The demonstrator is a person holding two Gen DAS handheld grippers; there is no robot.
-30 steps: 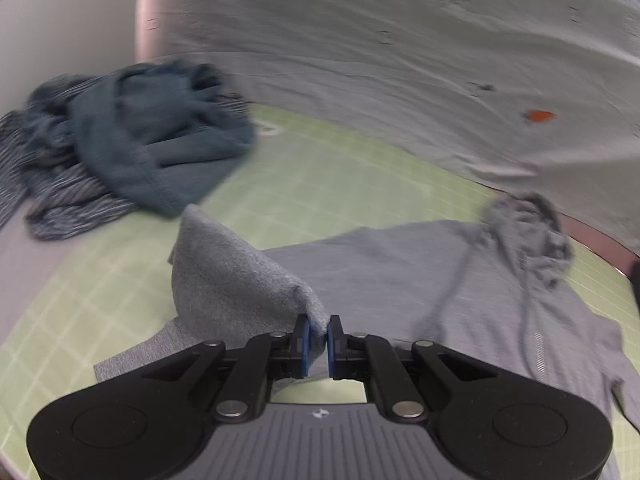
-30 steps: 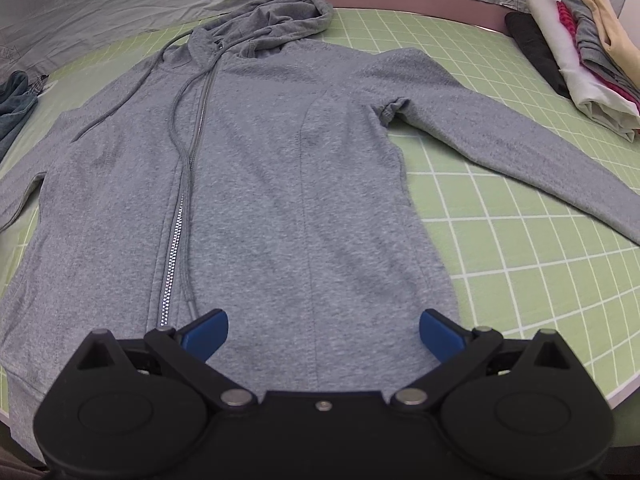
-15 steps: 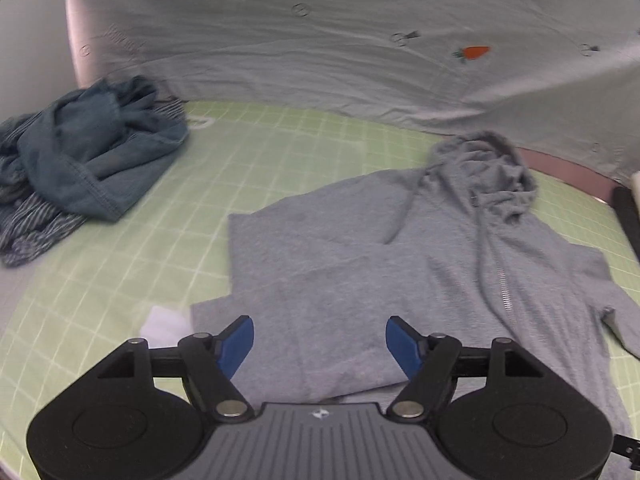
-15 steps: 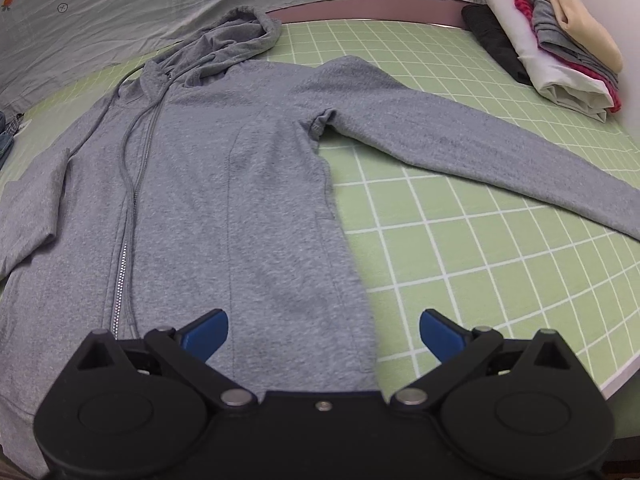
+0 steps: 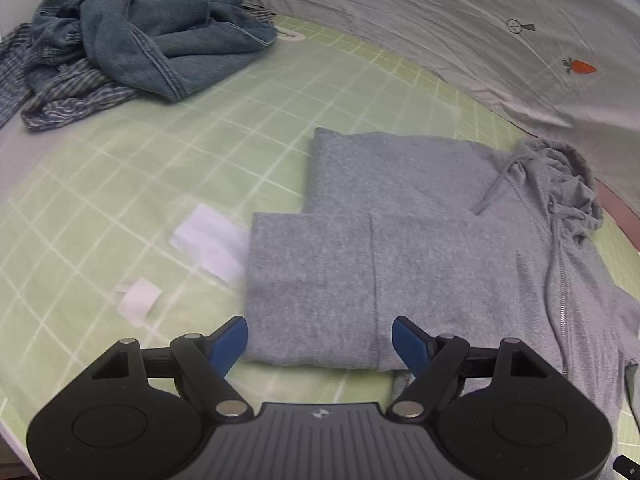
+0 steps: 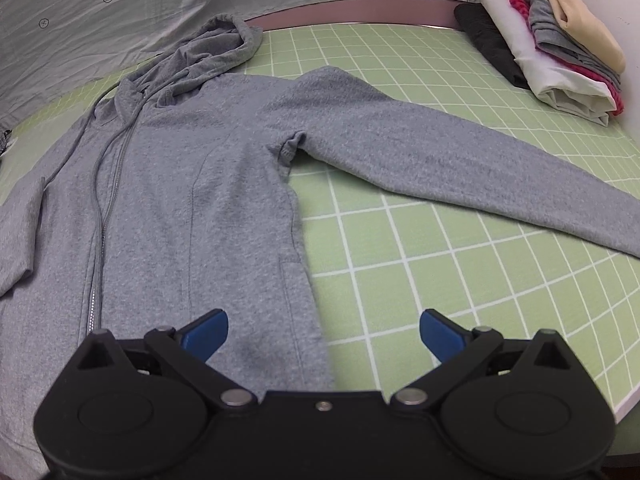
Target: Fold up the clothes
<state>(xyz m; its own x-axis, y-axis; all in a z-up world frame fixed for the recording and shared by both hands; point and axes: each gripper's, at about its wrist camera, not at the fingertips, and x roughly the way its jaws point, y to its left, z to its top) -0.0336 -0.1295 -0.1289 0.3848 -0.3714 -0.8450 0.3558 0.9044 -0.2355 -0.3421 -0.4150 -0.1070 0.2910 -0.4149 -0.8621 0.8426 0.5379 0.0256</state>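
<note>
On the green grid mat (image 5: 168, 152) my left tool (image 5: 320, 340) has just been opening and now gapes over the hoodie's (image 5: 420, 240) folded sleeve, gripping nothing. Behind lies a denim heap (image 5: 152, 32); white patches (image 5: 212, 244) sit beside. My right tool (image 6: 322, 332) hangs wide, empty, over the hem; folded clothes (image 6: 560, 52) are stacked far right.

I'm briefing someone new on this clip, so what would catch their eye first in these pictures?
The grey zip-up hoodie lies flat on the green gridded cutting mat, one sleeve folded across its body, the other sleeve stretched out to the side. A rumpled heap of blue denim clothes sits at the mat's far left, and a neat stack of folded garments at its far right.
</note>
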